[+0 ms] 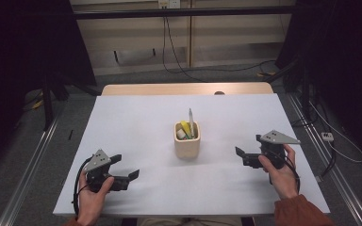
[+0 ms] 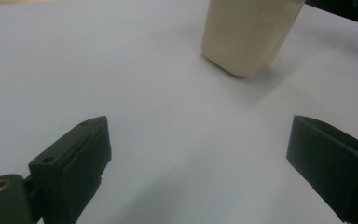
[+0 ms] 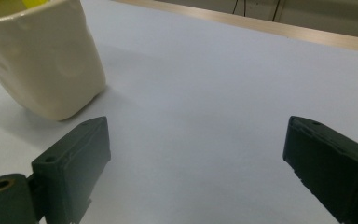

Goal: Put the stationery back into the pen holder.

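A cream pen cup (image 1: 187, 140) stands near the middle of the white table (image 1: 136, 117), holding a grey pen, a yellow marker and other small items. My left gripper (image 1: 125, 167) rests at the front left, held in a hand, jaws wide apart with nothing between them. My right gripper (image 1: 248, 149) sits at the front right, also open and empty. The cup (image 2: 248, 32) appears ahead and to the right in the left gripper view. In the right gripper view the cup (image 3: 42, 56) is close at the upper left, beside the left jaw.
The table's wooden far edge (image 1: 186, 89) shows behind the white top. Black stands and cables (image 1: 179, 61) lie on the floor beyond and to both sides. Metal rails (image 1: 28, 165) run along the floor left and right of the table.
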### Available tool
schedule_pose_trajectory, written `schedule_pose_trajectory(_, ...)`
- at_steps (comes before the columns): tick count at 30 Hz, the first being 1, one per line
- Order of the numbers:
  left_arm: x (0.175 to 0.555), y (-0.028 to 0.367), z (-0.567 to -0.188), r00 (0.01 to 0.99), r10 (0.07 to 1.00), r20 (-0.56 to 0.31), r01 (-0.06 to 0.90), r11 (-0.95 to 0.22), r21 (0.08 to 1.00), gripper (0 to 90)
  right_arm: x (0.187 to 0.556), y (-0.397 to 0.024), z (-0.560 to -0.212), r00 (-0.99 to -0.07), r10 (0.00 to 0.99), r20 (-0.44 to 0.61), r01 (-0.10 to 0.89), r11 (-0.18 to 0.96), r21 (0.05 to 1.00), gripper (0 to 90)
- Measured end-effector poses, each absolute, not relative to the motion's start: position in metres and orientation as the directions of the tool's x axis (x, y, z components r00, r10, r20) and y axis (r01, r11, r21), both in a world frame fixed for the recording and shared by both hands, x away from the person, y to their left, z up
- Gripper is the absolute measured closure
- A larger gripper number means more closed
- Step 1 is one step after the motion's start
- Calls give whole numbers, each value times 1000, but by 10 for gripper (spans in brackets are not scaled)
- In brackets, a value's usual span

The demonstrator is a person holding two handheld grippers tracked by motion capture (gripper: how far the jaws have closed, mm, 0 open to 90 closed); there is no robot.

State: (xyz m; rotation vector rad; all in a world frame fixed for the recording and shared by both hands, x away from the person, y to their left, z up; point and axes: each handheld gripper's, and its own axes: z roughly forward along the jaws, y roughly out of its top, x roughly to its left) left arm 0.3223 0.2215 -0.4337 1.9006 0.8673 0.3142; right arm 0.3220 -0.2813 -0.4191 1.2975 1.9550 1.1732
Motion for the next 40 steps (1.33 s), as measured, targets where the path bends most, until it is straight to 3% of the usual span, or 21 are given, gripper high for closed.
schedule_pose_trajectory(23,321,223,-433,701,701,-128,427,-268,864,63,293,-294,-448,-388,921,41,486,167,858,80)
schedule_pose_trajectory(40,323,224,-433,695,707,-135,430,-257,866,63,294,-295,-451,-380,924,47,480,154,864,80)
